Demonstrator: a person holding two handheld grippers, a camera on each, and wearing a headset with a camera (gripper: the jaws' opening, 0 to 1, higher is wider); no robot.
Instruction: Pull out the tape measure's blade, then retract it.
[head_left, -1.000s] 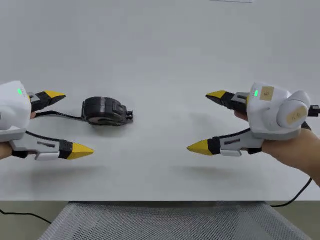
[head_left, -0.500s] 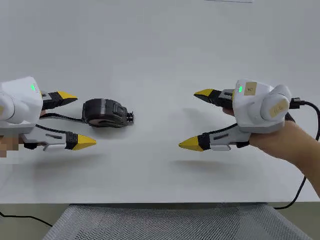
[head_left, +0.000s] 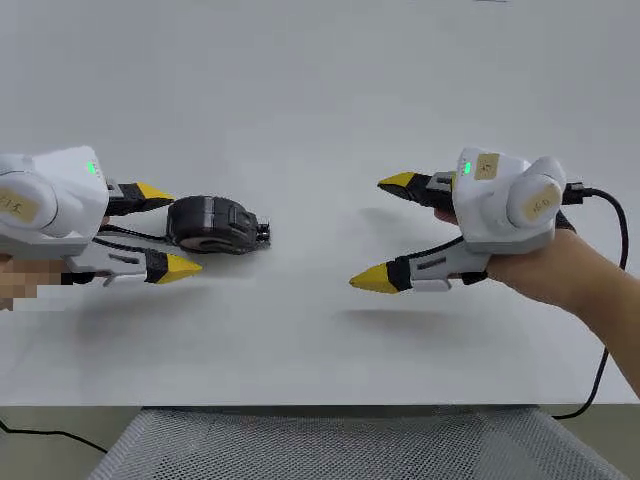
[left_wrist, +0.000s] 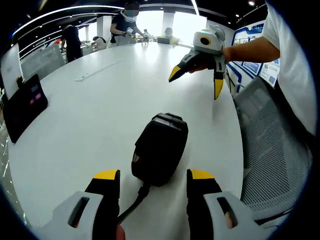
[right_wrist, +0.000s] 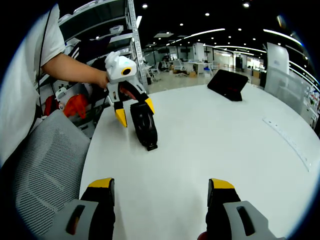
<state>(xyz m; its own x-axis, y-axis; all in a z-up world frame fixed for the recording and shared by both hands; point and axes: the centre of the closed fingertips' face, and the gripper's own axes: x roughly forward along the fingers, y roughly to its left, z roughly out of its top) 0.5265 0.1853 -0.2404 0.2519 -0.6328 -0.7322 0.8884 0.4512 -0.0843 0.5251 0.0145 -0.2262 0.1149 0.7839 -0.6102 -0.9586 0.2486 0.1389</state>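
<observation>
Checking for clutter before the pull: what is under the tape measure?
The tape measure lies straight on the bare white table, its rear end between the left tool's open jaws. Its underside is covered, so anything flat beneath cannot be seen.

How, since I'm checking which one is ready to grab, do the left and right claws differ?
The left claw straddles the tape measure, one jaw on each side with gaps showing; the right claw faces it over bare table, well apart. The right claw's jaws are spread wider than the left claw's. Both are open, yellow-tipped and hold nothing.
</observation>
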